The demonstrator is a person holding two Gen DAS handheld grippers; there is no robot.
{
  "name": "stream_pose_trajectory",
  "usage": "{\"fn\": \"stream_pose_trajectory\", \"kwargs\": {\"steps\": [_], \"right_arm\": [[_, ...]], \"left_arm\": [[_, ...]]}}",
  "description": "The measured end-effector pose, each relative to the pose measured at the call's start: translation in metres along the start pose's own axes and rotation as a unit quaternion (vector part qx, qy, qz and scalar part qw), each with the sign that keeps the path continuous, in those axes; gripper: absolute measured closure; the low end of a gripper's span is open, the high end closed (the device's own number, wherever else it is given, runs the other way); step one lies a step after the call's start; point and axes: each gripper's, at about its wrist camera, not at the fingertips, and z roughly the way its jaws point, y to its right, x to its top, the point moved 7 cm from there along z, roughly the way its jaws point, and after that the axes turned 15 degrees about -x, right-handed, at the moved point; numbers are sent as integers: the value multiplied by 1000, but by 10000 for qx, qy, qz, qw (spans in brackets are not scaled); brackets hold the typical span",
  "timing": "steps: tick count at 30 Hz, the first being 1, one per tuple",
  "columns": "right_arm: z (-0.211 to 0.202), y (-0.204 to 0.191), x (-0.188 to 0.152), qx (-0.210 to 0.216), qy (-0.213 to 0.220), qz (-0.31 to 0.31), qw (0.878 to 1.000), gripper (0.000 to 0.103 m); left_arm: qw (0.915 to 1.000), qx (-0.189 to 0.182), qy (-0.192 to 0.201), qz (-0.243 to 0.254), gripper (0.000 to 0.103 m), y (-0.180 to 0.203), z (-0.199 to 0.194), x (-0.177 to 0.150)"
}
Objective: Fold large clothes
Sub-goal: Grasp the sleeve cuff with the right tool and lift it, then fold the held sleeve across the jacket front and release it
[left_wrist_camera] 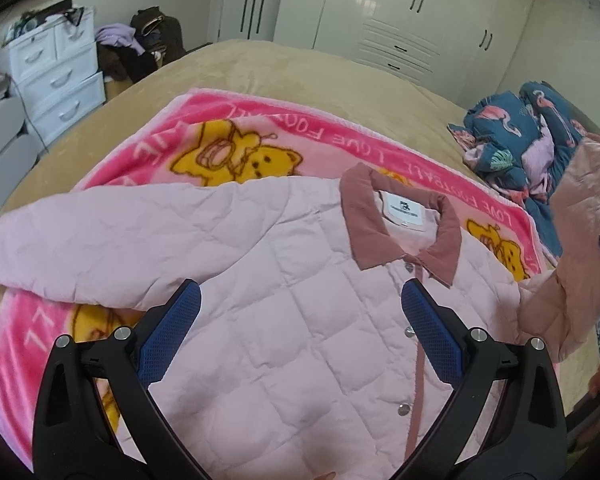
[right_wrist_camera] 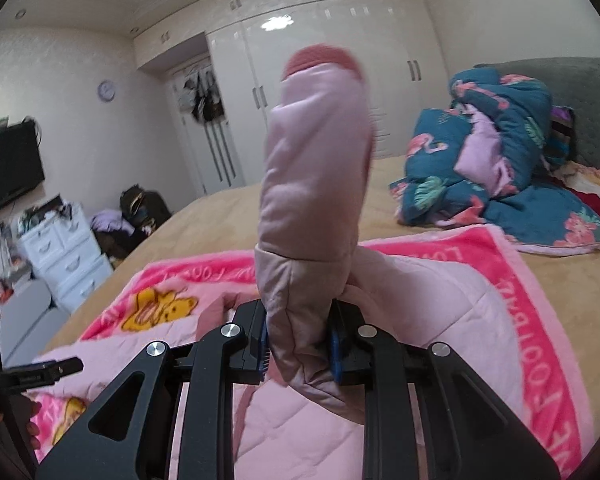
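A pink quilted jacket (left_wrist_camera: pixel 284 292) with a dusty-rose collar (left_wrist_camera: pixel 364 220) lies front up on a pink cartoon blanket (left_wrist_camera: pixel 260 136) on the bed. One sleeve (left_wrist_camera: pixel 100 236) lies stretched out to the left. My left gripper (left_wrist_camera: pixel 300 312) is open and empty, hovering over the jacket's chest. My right gripper (right_wrist_camera: pixel 300 340) is shut on the jacket's other sleeve (right_wrist_camera: pixel 312 184) and holds it lifted upright above the jacket; that raised sleeve also shows at the right edge of the left wrist view (left_wrist_camera: pixel 572 248).
A crumpled blue flamingo quilt (right_wrist_camera: pixel 496 168) lies on the tan bed (left_wrist_camera: pixel 260 64) near the headboard. White plastic drawers (left_wrist_camera: pixel 56 76) and a pile of clothes (left_wrist_camera: pixel 140 48) stand by the far side. White wardrobes (left_wrist_camera: pixel 400 20) line the wall.
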Motion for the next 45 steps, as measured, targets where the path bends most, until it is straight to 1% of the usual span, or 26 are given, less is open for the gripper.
{"fn": "stream_pose_trajectory", "kwargs": {"steps": [4, 9, 12, 14, 19, 22, 25, 27, 28, 29, 30, 31, 32, 33, 34, 36, 38, 39, 41, 42, 43, 45], "right_arm": [[18, -35, -22, 140, -172, -229, 9995, 82], [39, -78, -64, 275, -474, -466, 9974, 82], [47, -106, -89, 374, -622, -678, 9951, 82], [51, -120, -104, 415, -707, -787, 9935, 82], [60, -151, -143, 553, -998, -1006, 9884, 82], [60, -167, -159, 623, -1106, -1261, 9839, 78], [61, -178, -174, 730, -1326, -1442, 9779, 71], [61, -185, -186, 789, -1514, -1632, 9717, 58], [60, -187, -190, 839, -1580, -1681, 9694, 54], [59, -188, -194, 931, -1700, -1733, 9656, 39], [58, -192, -201, 999, -1826, -1786, 9617, 32], [55, -194, -207, 1038, -1891, -1856, 9587, 30], [51, -196, -210, 1065, -1934, -1954, 9555, 24], [48, -196, -214, 1059, -1978, -2051, 9527, 19], [39, -194, -216, 1069, -1988, -2088, 9516, 17], [24, -184, -212, 1188, -1945, -1895, 9551, 9], [14, -164, -204, 1199, -1962, -1579, 9603, 9], [8, -148, -199, 1198, -1950, -1319, 9645, 9], [3, -120, -189, 1088, -1933, -1010, 9698, 10], [2, -108, -187, 1004, -1936, -916, 9716, 15], [0, -87, -185, 831, -1964, -756, 9741, 18], [-1, -61, -182, 608, -2004, -595, 9760, 25]], "left_arm": [[9998, -91, 46, -180, 9, -16, 3, -4], [9980, -376, 71, -507, 9, -33, 12, -12], [9957, -629, 67, -671, 9, -38, 18, -18], [9932, -865, 64, -778, 9, -39, 22, -21], [9882, -1263, 57, -869, 9, -38, 29, -24], [9847, -1455, 67, -958, 9, -40, 31, -23], [9788, -1723, 110, -1102, 9, -40, 31, -22], [9706, -2009, 127, -1317, 9, -41, 33, -22], [9690, -2052, 128, -1370, 9, -42, 35, -22], [9678, -2083, 89, -1408, 9, -41, 39, -24], [9682, -2069, 17, -1407, 9, -41, 44, -26], [9693, -2023, -56, -1397, 9, -40, 48, -29], [9695, -2011, -114, -1394, 9, -39, 52, -31], [9689, -2029, -185, -1403, 9, -37, 57, -35], [9668, -2089, -296, -1444, 9, -35, 63, -40], [9618, -2178, -530, -1570, 9, -32, 77, -52], [9611, -2169, -651, -1581, 9, -29, 87, -59], [9608, -2176, -710, -1567, 9, -27, 91, -62], [9596, -2222, -805, -1527, 9, -20, 100, -69], [9603, -2201, -800, -1514, 9, -20, 103, -70], [9622, -2179, -773, -1440, 10, -17, 105, -72], [9646, -2206, -682, -1273, 35, -12, 104, -73]]}}
